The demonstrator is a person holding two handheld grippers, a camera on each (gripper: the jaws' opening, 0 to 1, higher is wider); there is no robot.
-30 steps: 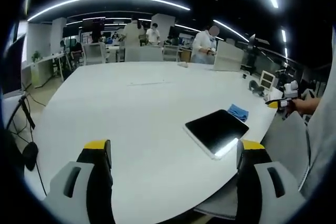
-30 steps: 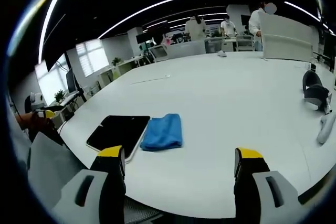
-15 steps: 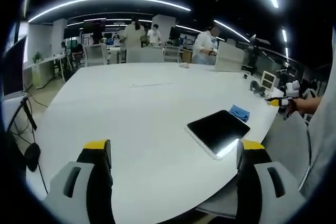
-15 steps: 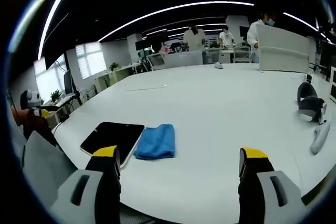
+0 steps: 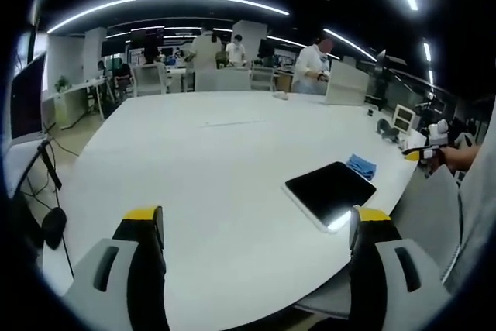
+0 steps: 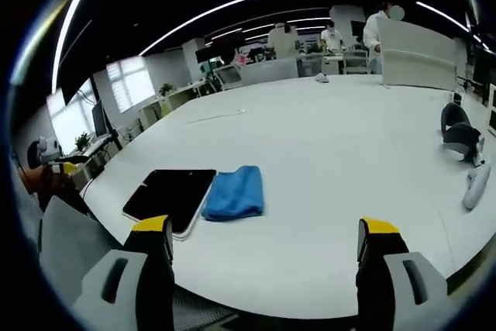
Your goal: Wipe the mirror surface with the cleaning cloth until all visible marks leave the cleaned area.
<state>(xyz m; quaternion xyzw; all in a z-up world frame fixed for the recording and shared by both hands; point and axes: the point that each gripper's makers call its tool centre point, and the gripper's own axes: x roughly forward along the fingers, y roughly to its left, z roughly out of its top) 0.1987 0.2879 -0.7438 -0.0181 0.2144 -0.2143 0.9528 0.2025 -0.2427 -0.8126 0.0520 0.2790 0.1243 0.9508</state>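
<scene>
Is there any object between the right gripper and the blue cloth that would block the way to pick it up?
Nothing visible does. In the right gripper view, the open right gripper faces the blue cloth across bare white table. The mirror lies flat beside the cloth, on its far side from the gripper's path, near the table edge.

A wide white desk (image 6: 325, 137) carries a dark flat mirror (image 6: 170, 194) near its edge, a blue cleaning cloth (image 6: 235, 192) touching the mirror's side, and grey objects (image 6: 463, 133) well apart from it.
</scene>
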